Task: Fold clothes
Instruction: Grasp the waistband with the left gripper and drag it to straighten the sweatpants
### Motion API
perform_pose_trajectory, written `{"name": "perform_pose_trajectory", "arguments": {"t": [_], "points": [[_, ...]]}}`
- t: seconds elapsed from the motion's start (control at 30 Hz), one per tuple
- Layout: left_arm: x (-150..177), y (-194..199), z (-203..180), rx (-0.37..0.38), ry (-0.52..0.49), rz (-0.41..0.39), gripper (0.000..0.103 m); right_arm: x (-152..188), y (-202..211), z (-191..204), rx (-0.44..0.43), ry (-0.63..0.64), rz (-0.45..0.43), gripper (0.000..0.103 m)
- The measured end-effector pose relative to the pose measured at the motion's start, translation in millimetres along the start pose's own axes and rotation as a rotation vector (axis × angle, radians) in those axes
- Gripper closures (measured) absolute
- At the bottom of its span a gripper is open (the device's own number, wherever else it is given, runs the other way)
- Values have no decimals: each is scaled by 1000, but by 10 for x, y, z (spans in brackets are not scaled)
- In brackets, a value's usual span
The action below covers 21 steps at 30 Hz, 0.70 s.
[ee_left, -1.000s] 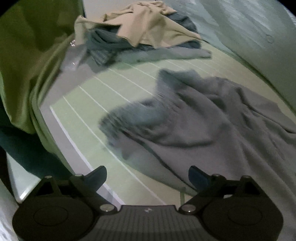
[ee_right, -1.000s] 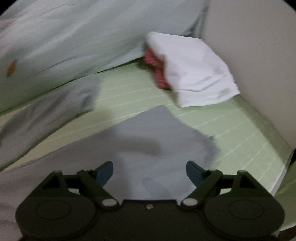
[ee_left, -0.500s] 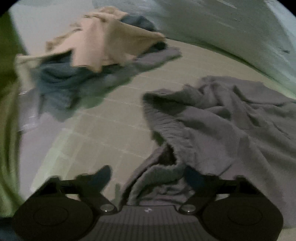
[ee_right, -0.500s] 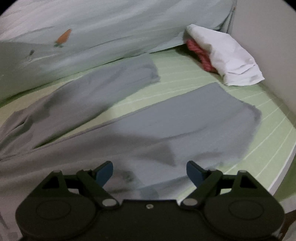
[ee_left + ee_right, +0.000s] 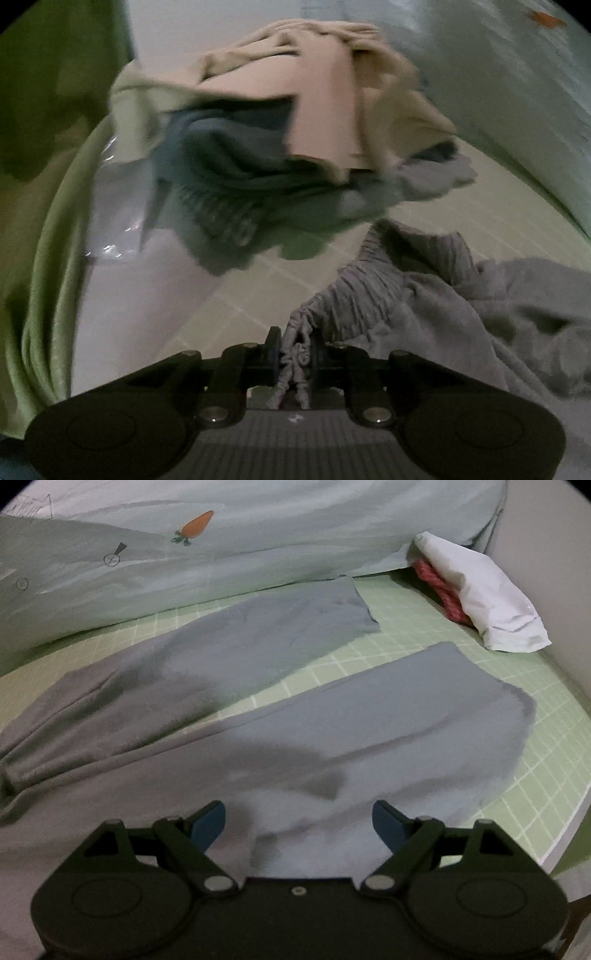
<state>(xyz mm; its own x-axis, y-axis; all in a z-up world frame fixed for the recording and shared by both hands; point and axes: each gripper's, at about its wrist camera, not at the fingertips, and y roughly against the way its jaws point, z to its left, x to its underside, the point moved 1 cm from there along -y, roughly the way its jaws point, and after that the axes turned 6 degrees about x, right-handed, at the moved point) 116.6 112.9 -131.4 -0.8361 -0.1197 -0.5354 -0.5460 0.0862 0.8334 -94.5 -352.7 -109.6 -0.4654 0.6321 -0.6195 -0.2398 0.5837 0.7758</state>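
left tool (image 5: 294, 356): closing, pinching the bunched waistband of the grey trousers (image 5: 461, 306) | right tool (image 5: 298, 821): spread wide over one trouser leg, nothing gripped | grey trousers: legs laid flat on the green checked bed (image 5: 424, 642), reaching toward its far edge | clothes pile (image 5: 288, 147): at a bed corner

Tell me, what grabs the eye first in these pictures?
The left gripper is closing on the bunched waistband of the grey trousers, whose two legs lie spread over a green checked mat. Behind, a heap of beige and blue clothes waits.
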Motion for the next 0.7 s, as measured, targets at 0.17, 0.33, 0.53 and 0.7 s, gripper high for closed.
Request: {"name": "perform_pose_trajectory", "arguments": {"t": [0.17, 0.33, 0.53, 0.7], "points": [[70, 138, -149, -26, -30, -13, 28, -45, -62, -79, -18, -13, 17, 16], [76, 342, -537, -13, -74, -65, 16, -159, -141, -270, -27, -29, -12, 0], [191, 382, -1148, 28, -78, -61, 12, -458, -324, -653, -85, -28, -61, 0], [416, 285, -1698, 65, -82, 3, 12, -796, -543, -984, -100, -42, -92, 0]]}}
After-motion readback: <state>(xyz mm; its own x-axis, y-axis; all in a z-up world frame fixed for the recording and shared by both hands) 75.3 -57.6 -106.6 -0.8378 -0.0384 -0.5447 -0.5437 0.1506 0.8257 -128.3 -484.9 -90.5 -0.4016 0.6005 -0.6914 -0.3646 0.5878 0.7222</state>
